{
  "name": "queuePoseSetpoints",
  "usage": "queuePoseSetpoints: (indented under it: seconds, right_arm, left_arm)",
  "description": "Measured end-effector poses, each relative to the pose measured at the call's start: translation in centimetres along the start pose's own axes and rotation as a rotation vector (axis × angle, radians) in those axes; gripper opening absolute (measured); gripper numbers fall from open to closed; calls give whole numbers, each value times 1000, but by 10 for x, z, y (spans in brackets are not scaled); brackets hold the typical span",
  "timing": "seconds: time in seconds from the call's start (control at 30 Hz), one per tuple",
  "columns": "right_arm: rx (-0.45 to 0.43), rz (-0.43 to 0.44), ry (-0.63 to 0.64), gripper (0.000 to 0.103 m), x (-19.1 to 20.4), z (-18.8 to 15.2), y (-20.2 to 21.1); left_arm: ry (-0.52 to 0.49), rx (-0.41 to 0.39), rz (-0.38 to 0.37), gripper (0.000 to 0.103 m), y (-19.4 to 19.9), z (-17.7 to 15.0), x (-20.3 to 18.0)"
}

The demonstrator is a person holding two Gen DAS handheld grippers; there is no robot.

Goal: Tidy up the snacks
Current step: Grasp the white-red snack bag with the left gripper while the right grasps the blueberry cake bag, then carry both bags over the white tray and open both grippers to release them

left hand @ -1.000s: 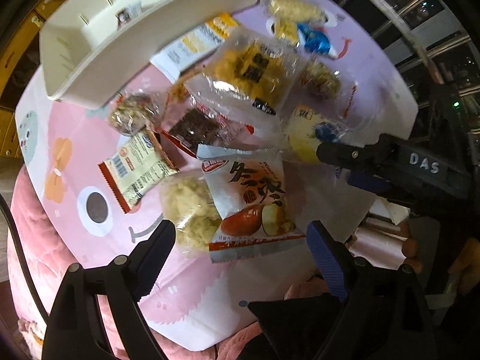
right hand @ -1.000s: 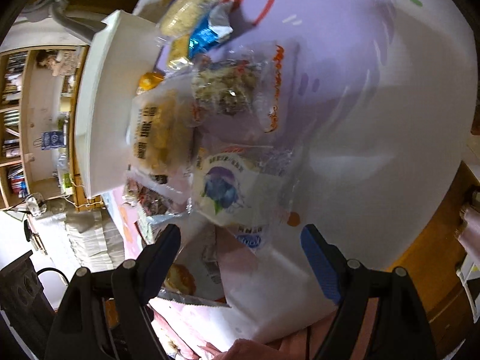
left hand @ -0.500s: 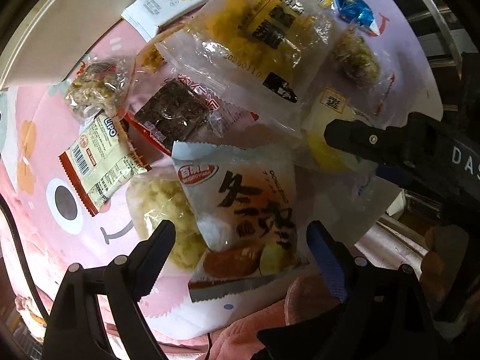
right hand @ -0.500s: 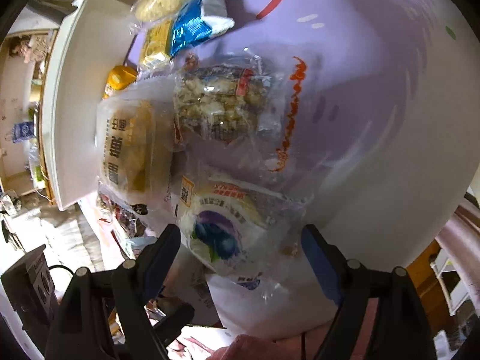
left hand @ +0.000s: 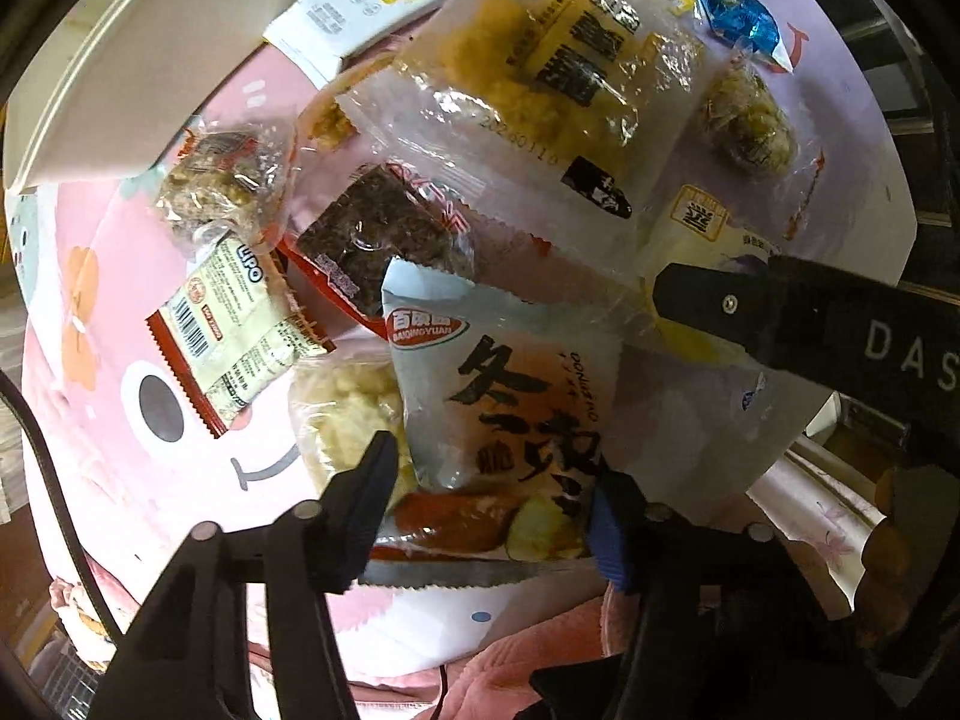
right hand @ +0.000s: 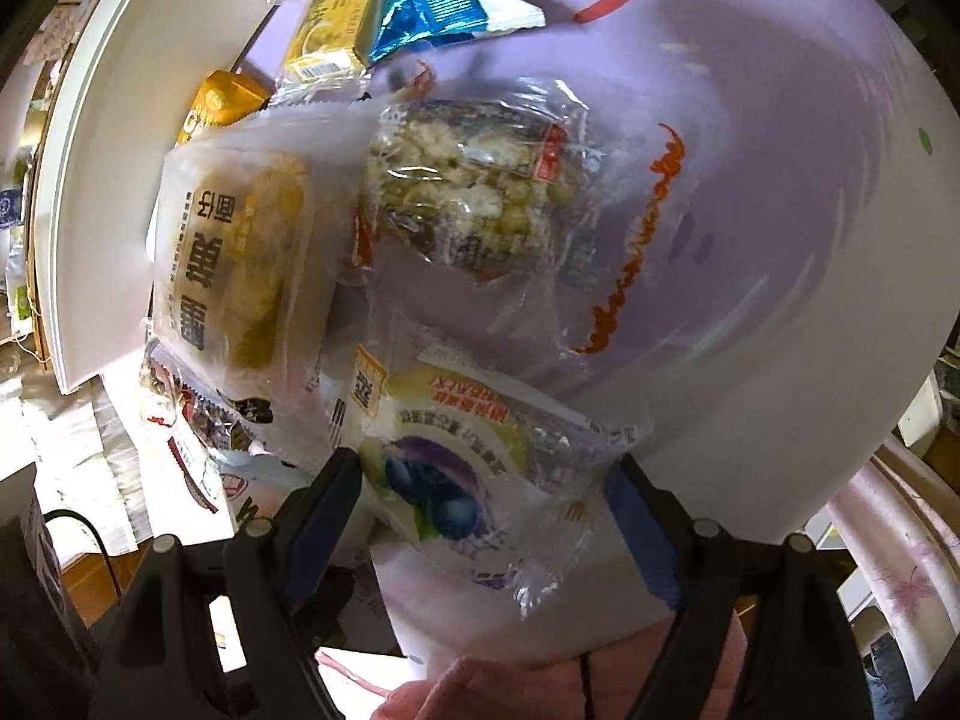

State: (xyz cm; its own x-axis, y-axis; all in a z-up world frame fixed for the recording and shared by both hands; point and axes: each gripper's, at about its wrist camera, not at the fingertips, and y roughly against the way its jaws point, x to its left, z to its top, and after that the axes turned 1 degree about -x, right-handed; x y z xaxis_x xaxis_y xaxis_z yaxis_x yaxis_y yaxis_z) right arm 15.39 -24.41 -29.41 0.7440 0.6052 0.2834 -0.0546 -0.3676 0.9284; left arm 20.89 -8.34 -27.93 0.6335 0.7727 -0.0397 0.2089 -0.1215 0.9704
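My left gripper (left hand: 495,504) is open, its fingers on either side of the lower end of a grey sweet-potato snack packet (left hand: 510,396) lying on the pink and purple cloth (left hand: 180,468). My right gripper (right hand: 486,516) is open around a blueberry pastry packet (right hand: 474,474); it shows in the left wrist view (left hand: 780,324) as a black finger at the right. I cannot tell if either gripper's pads touch a packet. Several more packets lie around: a large yellow cake packet (left hand: 558,72), a dark brownie packet (left hand: 378,234), a red-edged wafer packet (left hand: 234,324).
A white tray (left hand: 120,72) stands at the back left of the pile, also in the right wrist view (right hand: 102,150). A blue foil packet (right hand: 444,6) and a puffed-rice packet (right hand: 474,192) lie beyond the blueberry one. The cloth's front edge is close below both grippers.
Both grippers have moved forward and down onto the pile. The left jaws have narrowed around the sweet-potato packet. The right gripper now straddles the blueberry packet.
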Motion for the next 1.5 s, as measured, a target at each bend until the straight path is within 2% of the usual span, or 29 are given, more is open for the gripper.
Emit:
queuePoseSetpoints:
  seconds: [0.13, 0.4, 0.63, 0.8, 1.17, 1.3, 1.5]
  right_arm:
    - [-9, 8, 15, 72, 8, 0, -3]
    - [-22, 37, 13, 63, 12, -14, -8]
    - [-60, 47, 17, 53, 11, -32, -3]
    - [-89, 45, 10, 50, 12, -52, -4]
    - [-180, 76, 13, 43, -10, -105, 4]
    - [-202, 93, 25, 40, -29, -114, 20]
    - [-254, 122, 73, 36, -25, -119, 35]
  left_arm:
    - [11, -3, 8, 51, 7, -6, 4]
    - [49, 1, 27, 49, 15, -34, 15]
    - [79, -52, 20, 48, 31, -70, 23]
    - [105, -90, 3, 48, 39, -98, 32]
    - [159, -179, -25, 48, 71, -161, 61]
    - [176, -225, -32, 48, 90, -167, 74]
    - [209, -300, -41, 48, 115, -151, 78]
